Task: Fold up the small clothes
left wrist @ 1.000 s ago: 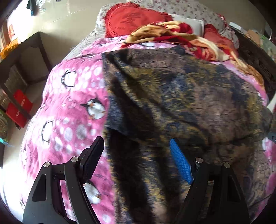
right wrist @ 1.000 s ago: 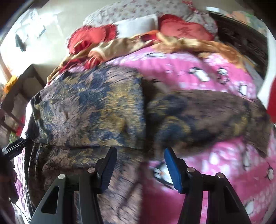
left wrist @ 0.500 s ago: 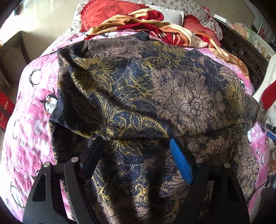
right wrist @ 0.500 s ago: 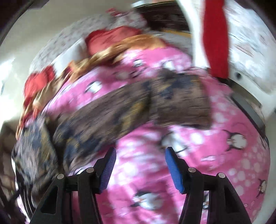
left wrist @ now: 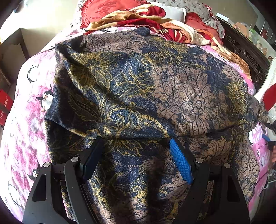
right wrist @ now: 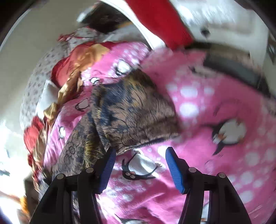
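Patterned garment [left wrist: 155, 89], dark blue with gold and tan flowers, lies spread over the pink penguin blanket [left wrist: 29, 120] on the bed, one layer folded over another so that a fold edge runs across just ahead of the left claw [left wrist: 136, 148]. That claw hangs over the cloth with its jaws wide apart, and nothing is pinched between them. In the right wrist view, which is blurred, an end of the garment [right wrist: 131, 110] lies on the blanket [right wrist: 215, 120], its hem close in front of the right claw [right wrist: 139, 158]. The right claw's jaws stand apart too; the bare blanket with a penguin print shows between them, and the left finger [right wrist: 107, 168] sits just beside the hem without gripping it. Beyond the garment, a red and gold blanket [left wrist: 155, 22] is bunched near red pillows [left wrist: 107, 10] at the head of the bed.
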`<state>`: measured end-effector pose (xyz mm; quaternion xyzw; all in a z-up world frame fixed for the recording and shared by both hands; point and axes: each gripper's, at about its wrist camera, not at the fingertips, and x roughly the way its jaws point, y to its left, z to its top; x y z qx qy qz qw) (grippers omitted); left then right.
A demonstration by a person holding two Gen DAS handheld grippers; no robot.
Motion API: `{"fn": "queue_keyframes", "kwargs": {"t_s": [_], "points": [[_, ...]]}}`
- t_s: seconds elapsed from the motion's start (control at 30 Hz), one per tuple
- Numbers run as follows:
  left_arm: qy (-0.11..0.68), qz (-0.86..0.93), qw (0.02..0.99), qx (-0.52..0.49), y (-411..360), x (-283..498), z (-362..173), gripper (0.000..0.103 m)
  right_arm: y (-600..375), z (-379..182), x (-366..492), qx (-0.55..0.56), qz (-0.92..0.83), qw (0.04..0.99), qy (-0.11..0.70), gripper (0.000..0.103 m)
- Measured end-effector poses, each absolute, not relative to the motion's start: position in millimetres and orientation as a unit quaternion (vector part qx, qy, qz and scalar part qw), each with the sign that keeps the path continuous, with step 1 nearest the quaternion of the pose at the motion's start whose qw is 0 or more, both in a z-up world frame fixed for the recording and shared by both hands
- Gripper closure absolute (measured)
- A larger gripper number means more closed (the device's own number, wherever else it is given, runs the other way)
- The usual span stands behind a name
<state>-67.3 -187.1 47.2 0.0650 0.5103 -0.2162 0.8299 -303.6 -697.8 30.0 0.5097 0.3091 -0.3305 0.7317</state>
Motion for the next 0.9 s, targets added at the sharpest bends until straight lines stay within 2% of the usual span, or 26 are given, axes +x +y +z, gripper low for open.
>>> {"fn": "queue_keyframes", "kwargs": {"t_s": [0.13,0.17,0.2,0.23,0.33,0.5,0.63,0.9], "points": [[0.507,-0.217,0.830,0.082,-190.9,-70.8,47.6,0.024,-710.8,8.7,-300.6,0.573,-0.328,0.707,0.254,0.046],[0.507,-0.218,0.830,0.083,-190.9,-71.4,48.0,0.024,-712.9,8.4,-301.5,0.582,-0.327,0.706,0.237,0.050],[0.506,-0.217,0.830,0.084,-190.2,-71.8,48.7,0.024,-716.2,9.7,-302.2,0.591,-0.320,0.710,0.212,0.077],[0.505,-0.217,0.831,0.083,-188.8,-72.1,50.0,0.024,-720.5,13.5,-302.8,0.595,-0.310,0.717,0.190,0.096],[0.501,-0.216,0.834,0.079,-182.7,-72.3,53.9,0.024,-726.0,45.5,-309.2,0.561,-0.319,0.744,0.173,0.099],[0.498,-0.213,0.838,0.058,-170.7,-69.1,59.2,0.024,-719.7,149.6,-329.0,0.439,-0.309,0.831,0.148,0.099],[0.495,-0.215,0.841,0.039,-164.3,-70.4,65.0,0.024,-714.0,220.1,-338.3,0.382,-0.273,0.872,0.137,0.099],[0.475,-0.226,0.850,0.033,-153.2,-79.7,83.9,0.024,-647.0,311.3,-317.9,0.301,-0.061,0.943,0.126,0.099]]}}
